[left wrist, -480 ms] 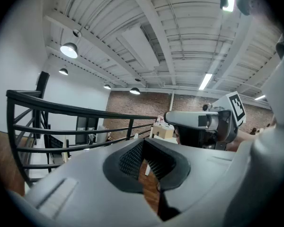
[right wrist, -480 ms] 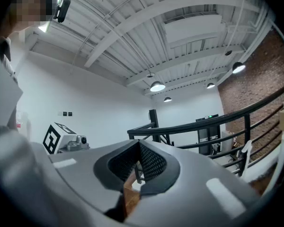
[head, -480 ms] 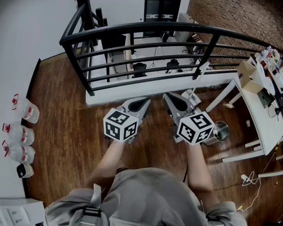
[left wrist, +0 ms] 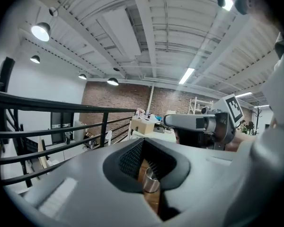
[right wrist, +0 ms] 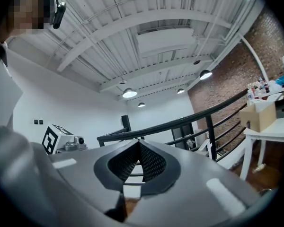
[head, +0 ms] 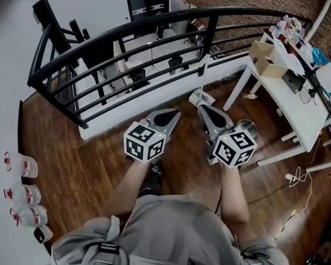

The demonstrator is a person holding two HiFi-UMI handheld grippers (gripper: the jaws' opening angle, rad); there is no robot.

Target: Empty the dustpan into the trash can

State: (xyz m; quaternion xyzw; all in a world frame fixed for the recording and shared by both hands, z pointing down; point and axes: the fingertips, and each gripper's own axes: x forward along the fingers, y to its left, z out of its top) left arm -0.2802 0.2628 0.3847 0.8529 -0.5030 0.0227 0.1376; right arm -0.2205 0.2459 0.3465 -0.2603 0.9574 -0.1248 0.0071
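In the head view both grippers are held side by side at waist height, pointing toward the black railing. My left gripper (head: 174, 113) is shut with nothing in it, and in its own view the pads meet at the tip (left wrist: 143, 141). My right gripper (head: 201, 108) is also shut and empty (right wrist: 138, 143). A small shiny metal can (head: 249, 128) stands on the wood floor just right of the right gripper, partly hidden behind it. The same can (left wrist: 151, 182) shows through the left jaws' lower gap. No dustpan can be made out.
A black metal railing (head: 154, 26) curves across ahead, with a white ledge below it. A small white object (head: 201, 97) lies by the ledge. A white table (head: 289, 101) with a cardboard box (head: 267, 59) stands at right. Plastic bottles (head: 22, 195) line the left wall. Cables (head: 293, 176) lie on the floor.
The head view has swung: railing, table and metal can sit higher and further left in the picture, the bottles lower. Both grippers stay shut, side by side.
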